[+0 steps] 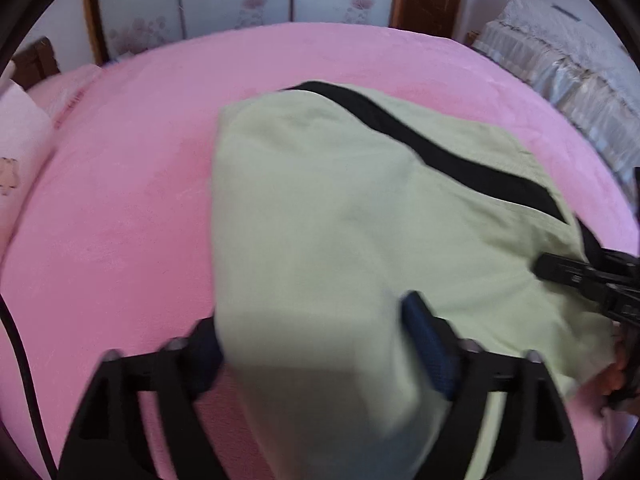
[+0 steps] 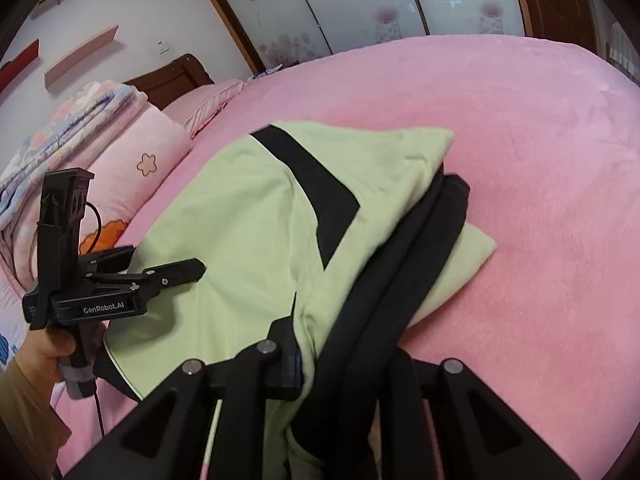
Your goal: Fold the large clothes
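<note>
Pale green cloth with black bands, the garment [image 1: 320, 220], lies bunched on the pink bed [image 1: 120, 200] and drapes between the widely spread fingers of the left gripper [image 1: 316, 352], which grip nothing, while the right gripper [image 2: 340, 364] has its fingers drawn close, pinching the garment's green-and-black edge. If the right lets go or pulls sideways, I judge the loose fold could slump or skew (the fabric is thick and already doubled over unevenly), and the left fingers could snag it. Stacked bedding [image 2: 80, 128] by the headboard and a trailing cable [image 1: 24, 380] crowd the left side.
</note>
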